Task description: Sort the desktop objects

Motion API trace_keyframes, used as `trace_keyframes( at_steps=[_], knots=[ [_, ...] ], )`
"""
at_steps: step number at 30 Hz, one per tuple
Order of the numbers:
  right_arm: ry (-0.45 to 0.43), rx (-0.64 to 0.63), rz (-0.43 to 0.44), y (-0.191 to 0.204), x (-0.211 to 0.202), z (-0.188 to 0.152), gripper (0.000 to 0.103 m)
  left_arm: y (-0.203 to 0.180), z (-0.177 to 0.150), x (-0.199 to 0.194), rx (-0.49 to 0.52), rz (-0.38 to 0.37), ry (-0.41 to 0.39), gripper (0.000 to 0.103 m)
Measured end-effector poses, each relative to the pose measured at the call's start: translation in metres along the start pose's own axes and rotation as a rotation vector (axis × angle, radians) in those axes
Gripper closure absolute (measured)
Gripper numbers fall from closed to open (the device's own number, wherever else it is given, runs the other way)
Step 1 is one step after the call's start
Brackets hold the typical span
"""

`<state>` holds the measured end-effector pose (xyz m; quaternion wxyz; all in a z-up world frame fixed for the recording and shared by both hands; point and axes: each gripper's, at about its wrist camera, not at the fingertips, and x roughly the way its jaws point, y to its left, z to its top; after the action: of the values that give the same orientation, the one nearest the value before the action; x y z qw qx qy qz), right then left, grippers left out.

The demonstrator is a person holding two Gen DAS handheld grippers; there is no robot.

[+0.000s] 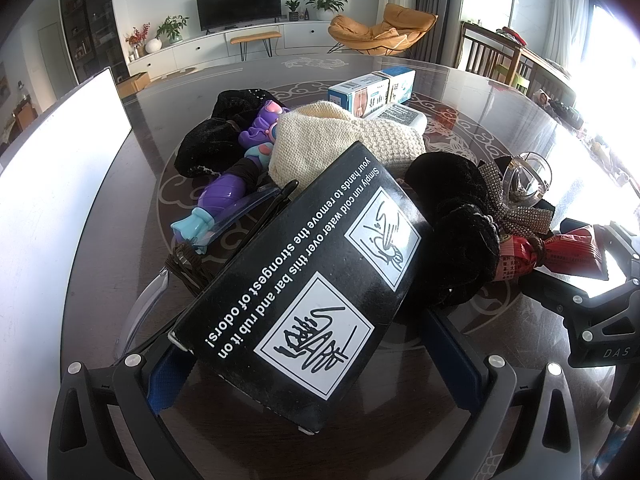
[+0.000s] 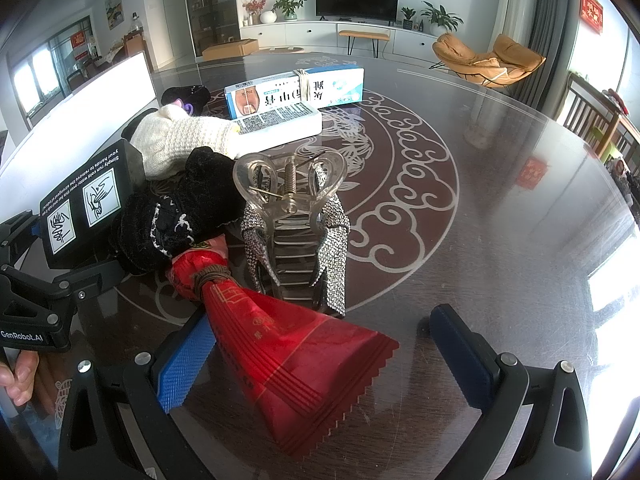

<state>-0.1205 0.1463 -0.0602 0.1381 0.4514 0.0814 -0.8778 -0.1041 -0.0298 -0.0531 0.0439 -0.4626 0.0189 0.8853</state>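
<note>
1. Black box (image 1: 304, 280), tilted above the clutter pile on the table (image 1: 500, 92), sits clamped between the left gripper (image 1: 316, 364) pads, seemingly lifted for sorting.
2. Red wrapper (image 2: 288, 360) lies between the wide-open right gripper (image 2: 332, 360) fingers, unclamped, likely the next pick.

Clutter heaped mid-desk

Tilted black box (image 1: 304, 280) near; cream knit cloth (image 1: 344, 140) behind; red packet (image 2: 280, 340) right; blue carton (image 2: 296, 88) far.

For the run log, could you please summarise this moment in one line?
left tongs: shut on black printed cardboard box | right tongs: open around red crinkle-edged foil packet | pile unsorted on dark glass table
</note>
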Motion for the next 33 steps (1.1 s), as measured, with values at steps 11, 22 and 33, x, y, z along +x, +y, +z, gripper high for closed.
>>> trace_keyframes(
  at_steps=[11, 22, 33],
  knots=[
    [0.0, 0.0, 0.0, 0.0, 0.0, 0.0, 0.0, 0.005, -0.016, -0.015, 0.08, -0.05, 0.034, 0.0],
    [0.0, 0.0, 0.0, 0.0, 0.0, 0.0, 0.0, -0.006, 0.019, -0.034, 0.204, 0.013, -0.051, 0.0],
    [0.0, 0.001, 0.0, 0.0, 0.001, 0.0, 0.0, -0.03, -0.007, -0.036, 0.288, -0.222, 0.073, 0.0]
  ],
)
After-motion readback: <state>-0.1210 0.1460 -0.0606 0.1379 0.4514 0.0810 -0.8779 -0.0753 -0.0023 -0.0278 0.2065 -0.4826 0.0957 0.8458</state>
